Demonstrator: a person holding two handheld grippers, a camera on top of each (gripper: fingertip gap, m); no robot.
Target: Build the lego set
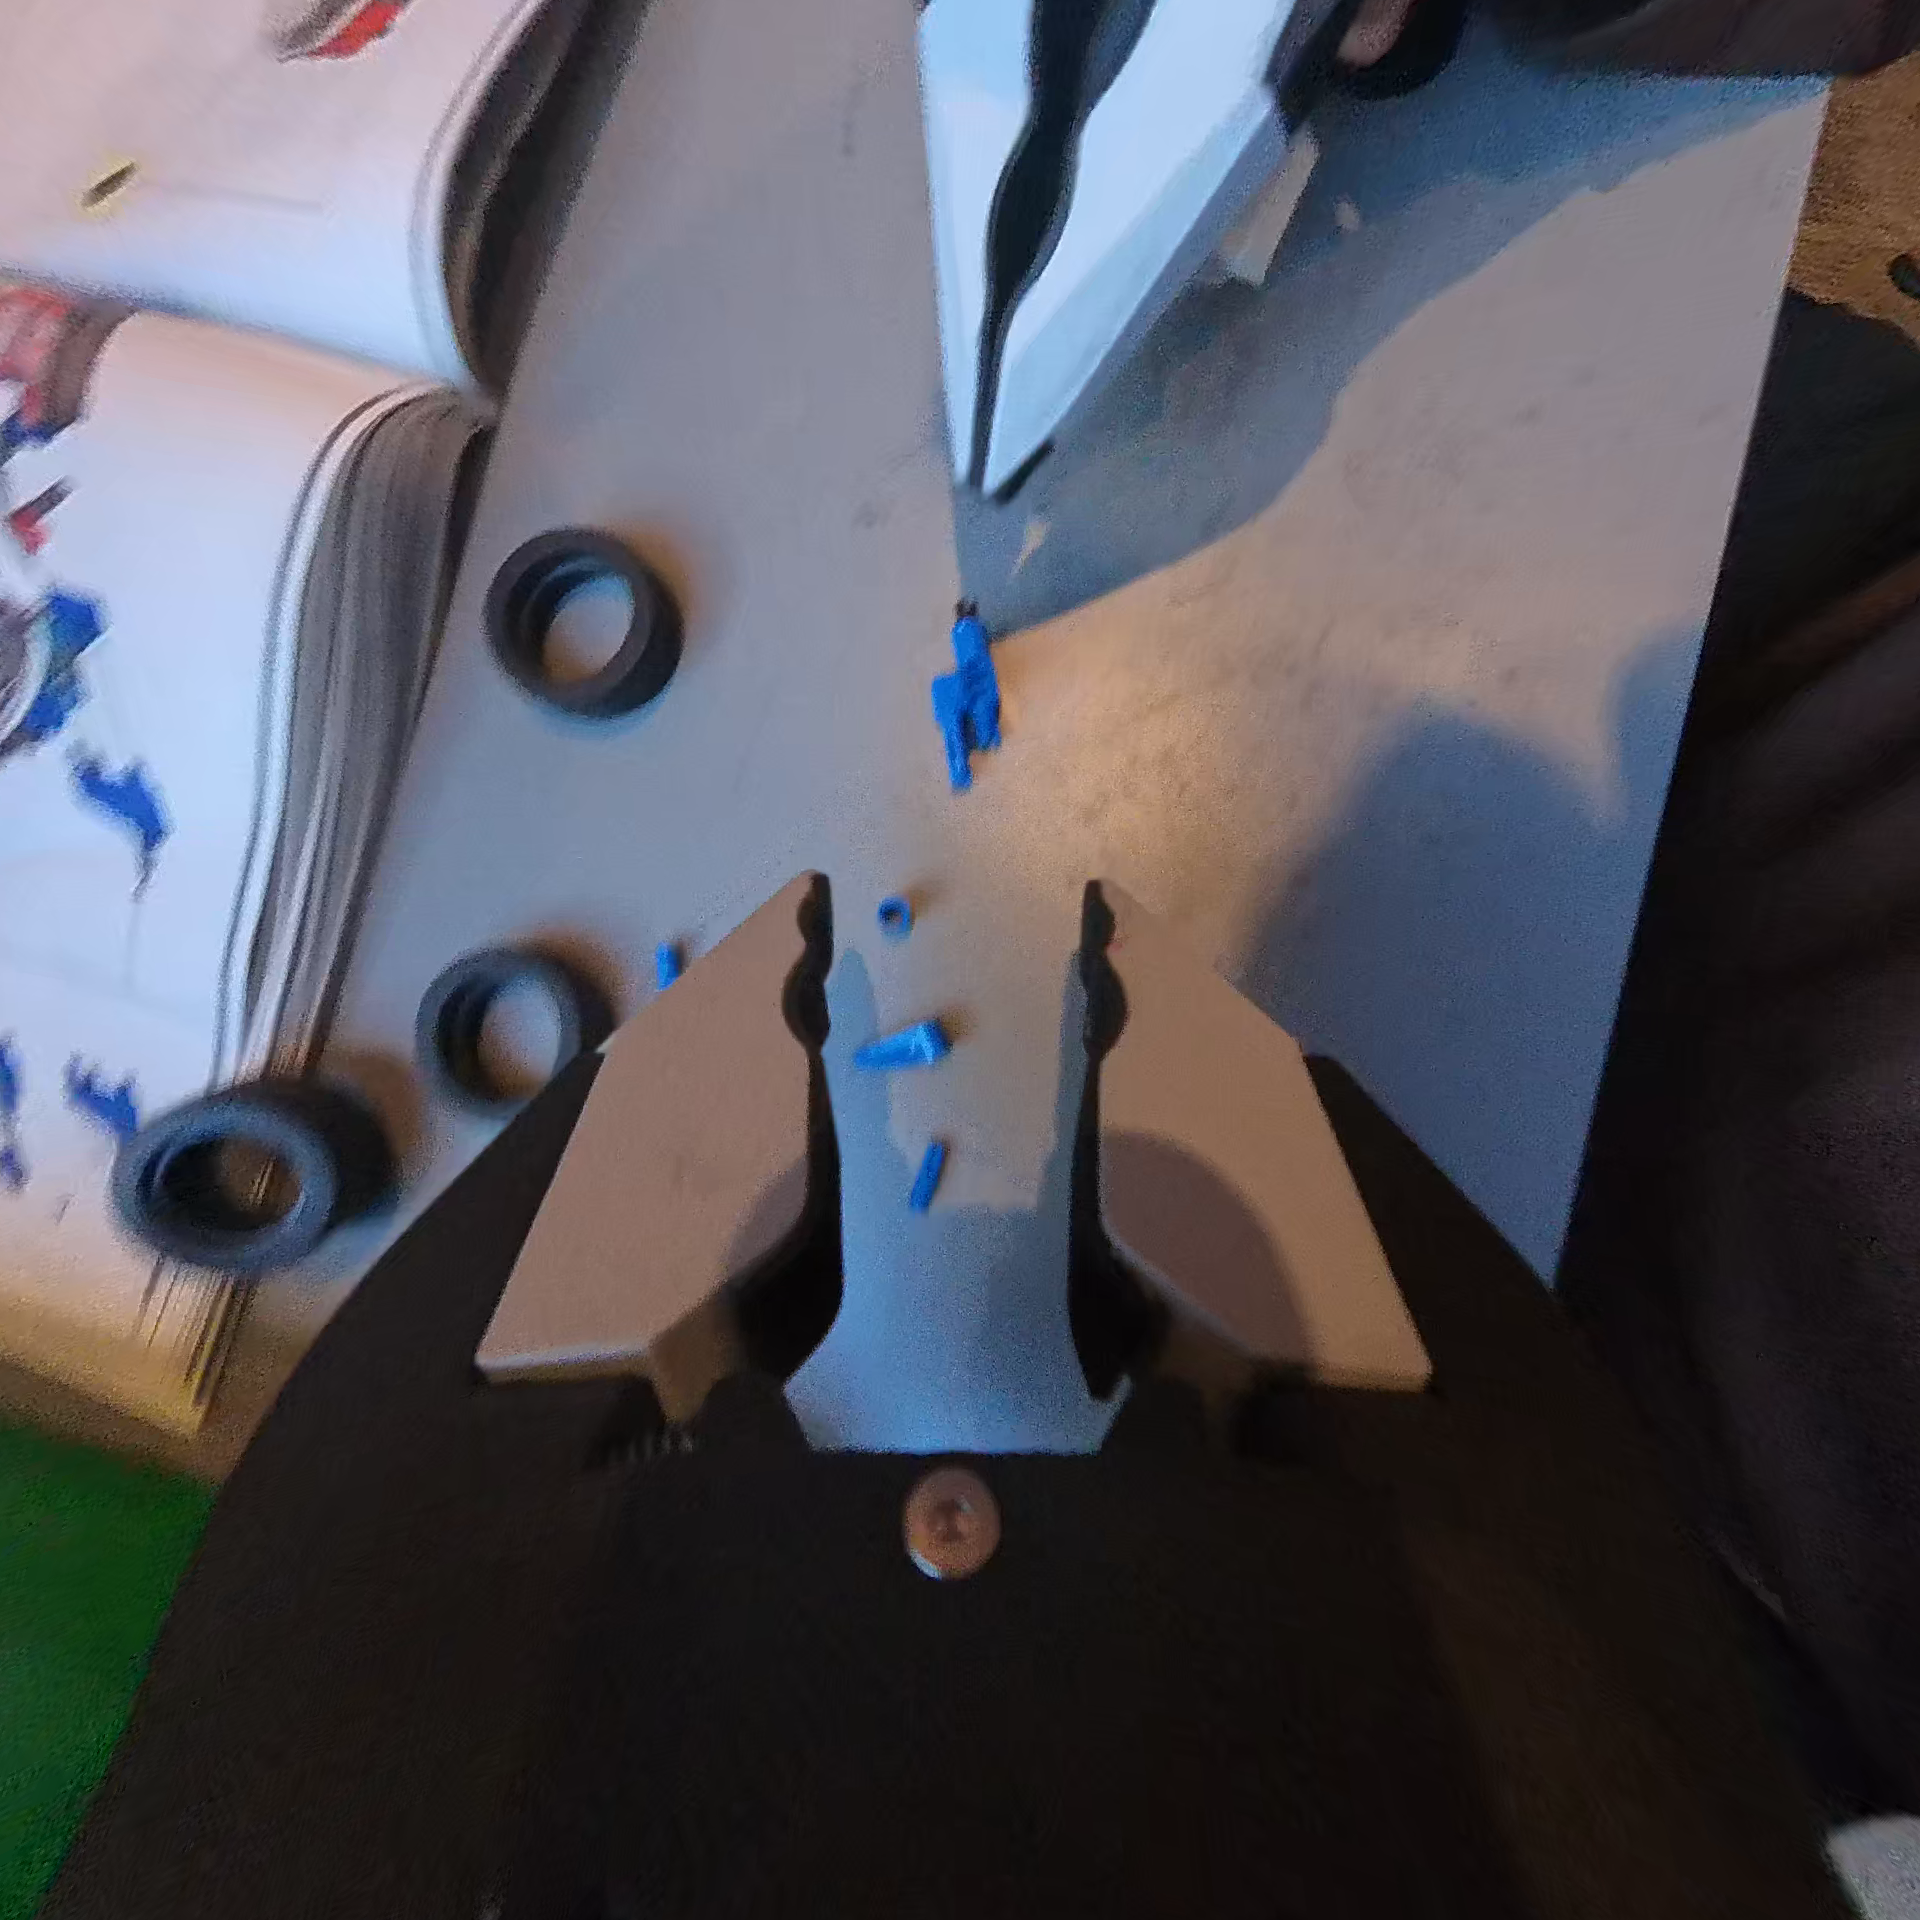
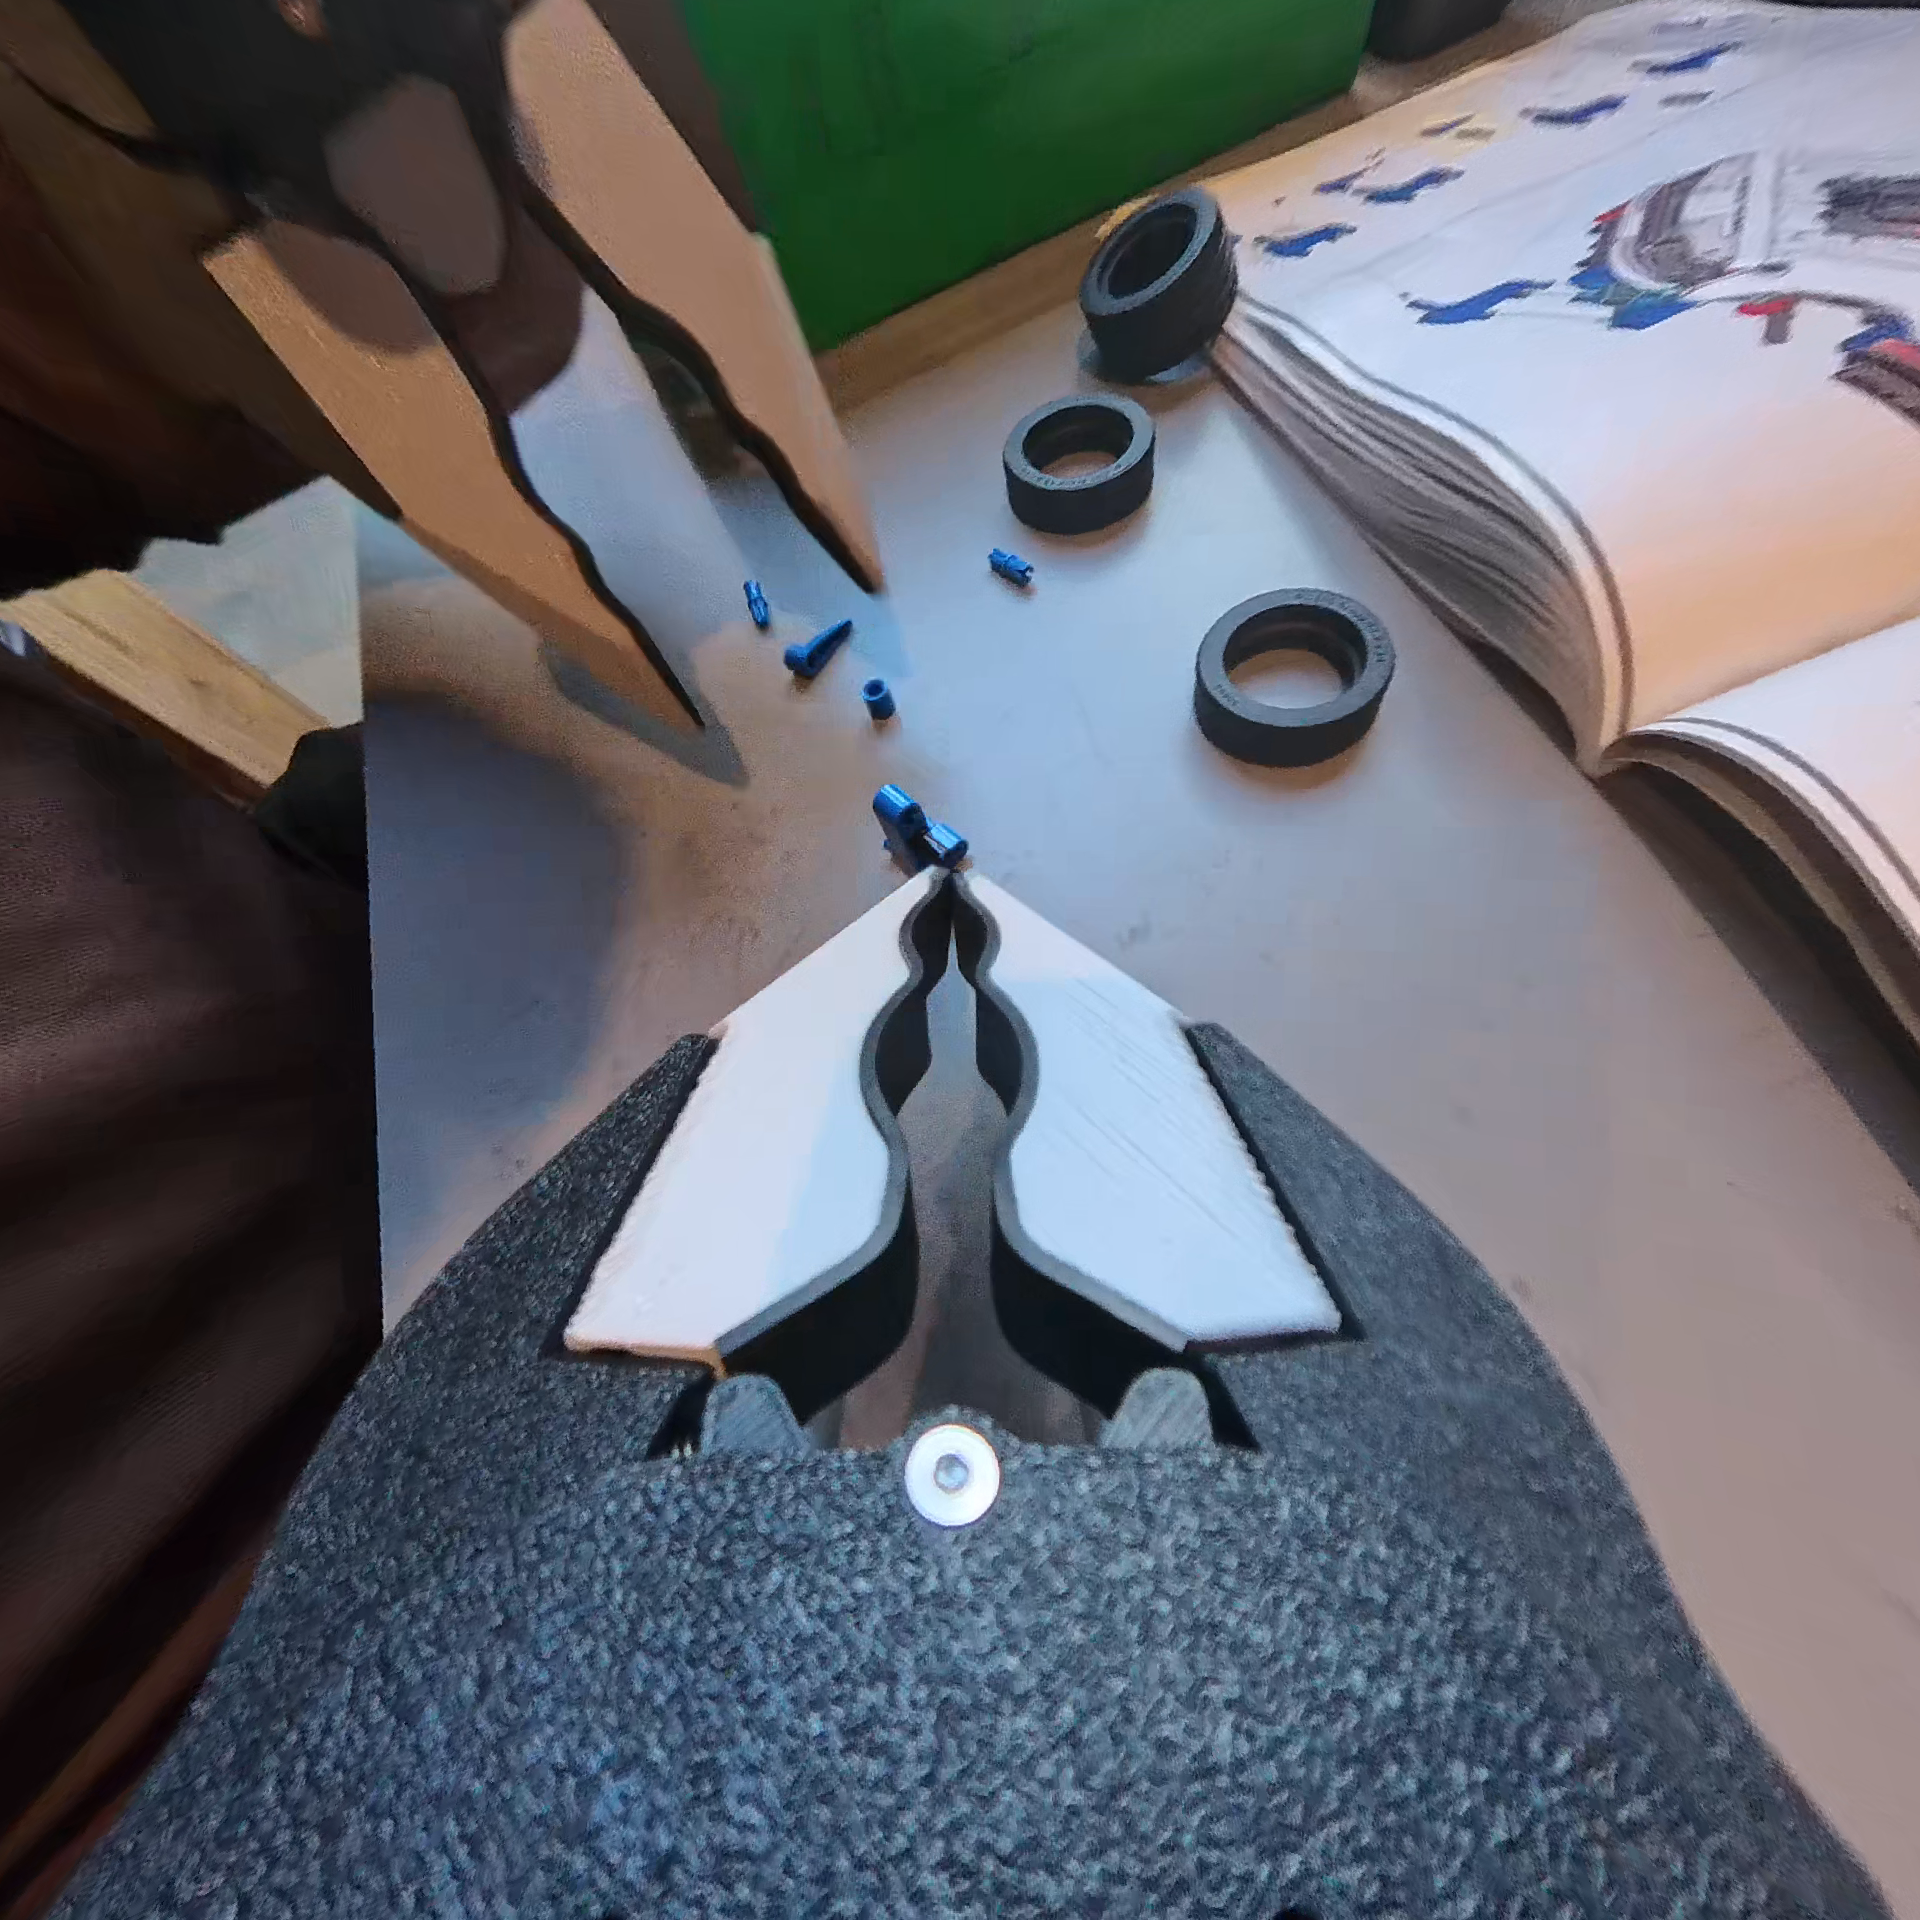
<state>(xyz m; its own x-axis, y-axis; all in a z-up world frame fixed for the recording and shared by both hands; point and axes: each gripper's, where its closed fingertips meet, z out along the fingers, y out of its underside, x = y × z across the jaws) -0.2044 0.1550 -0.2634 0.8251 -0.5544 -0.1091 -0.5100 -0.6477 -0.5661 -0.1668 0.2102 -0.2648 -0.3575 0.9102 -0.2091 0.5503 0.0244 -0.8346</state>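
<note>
The right gripper (image 2: 951, 878) was seen clenched, its fingertips pressed together with nothing between them, and a small blue connector assembly (image 2: 914, 823) lay on the bench (image 2: 1299, 1039) just beyond its tip; contact between the two could not be made out. The left gripper (image 1: 956, 904) was held released, its jaws spread wide and empty above the bench. Between and under its fingers, loose blue pieces were scattered: a small bush (image 1: 894, 914), a longer pin (image 1: 902, 1044) and a short pin (image 1: 928, 1176). Another blue pin (image 1: 668, 964) was lying just outside the left finger. Farther out, three black tyres were found: one flat near the middle (image 2: 1294, 677), a second flat beyond it (image 2: 1078, 462), and a third (image 2: 1158, 283) tilted against the edge of an open instruction booklet (image 2: 1558, 364). A green box (image 2: 987, 125) was standing behind the bench.
</note>
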